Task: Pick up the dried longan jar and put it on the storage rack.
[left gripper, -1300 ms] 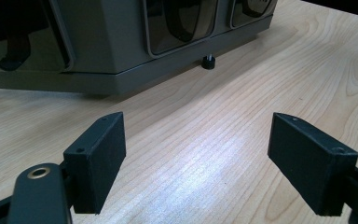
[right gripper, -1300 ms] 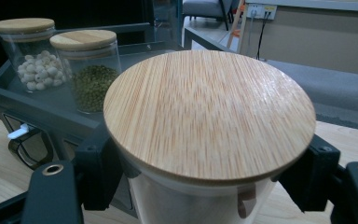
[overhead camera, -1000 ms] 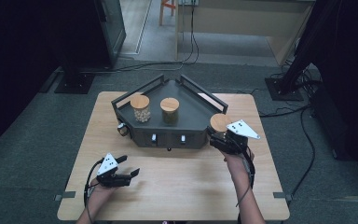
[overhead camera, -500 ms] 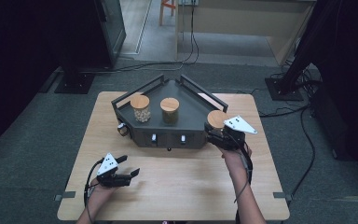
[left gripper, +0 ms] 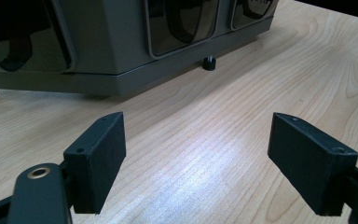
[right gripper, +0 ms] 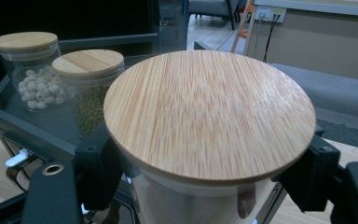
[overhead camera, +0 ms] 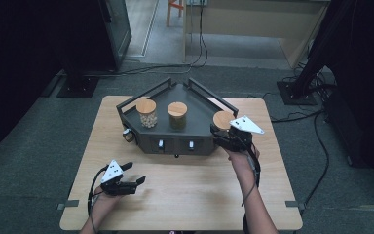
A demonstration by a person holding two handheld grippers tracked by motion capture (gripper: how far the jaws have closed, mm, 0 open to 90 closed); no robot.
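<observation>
High view: a wooden table (overhead camera: 185,195) carries a dark grey tray-like stand (overhead camera: 175,139) with raised rails, set toward 12 o'clock of the tabletop. On its deck stand two glass jars with bamboo lids: the jar of pale round beans (overhead camera: 147,113) at about 10 o'clock of the deck, and the jar of green beans (overhead camera: 177,115) near the deck's middle. A third jar (overhead camera: 222,120) sits at about 3 o'clock of the stand, at its right-hand edge, with the right gripper (overhead camera: 229,139) closed around it just below the lid; the grey three-cornered plate on that gripper lies at 3 o'clock of the lid.

In the right gripper view the held jar's bamboo lid (right gripper: 209,114) spreads across the middle, and the two black jaws press on the glass on either side under the lid's rim (what is in this jar is hard to tell from here, though something pinkish shows through the glass low down). At 9 to 10 o'clock of that view the other two jars stand side by side on the dark deck.

The left gripper (overhead camera: 131,178) rests low at about 7 o'clock of the table, well apart from the stand, pointing toward 2 o'clock. In the left gripper view its jaws stand wide apart with bare wood grain between them, holding nothing; the stand's front panel and one small black foot (left gripper: 208,63) lie ahead at 12 o'clock.
</observation>
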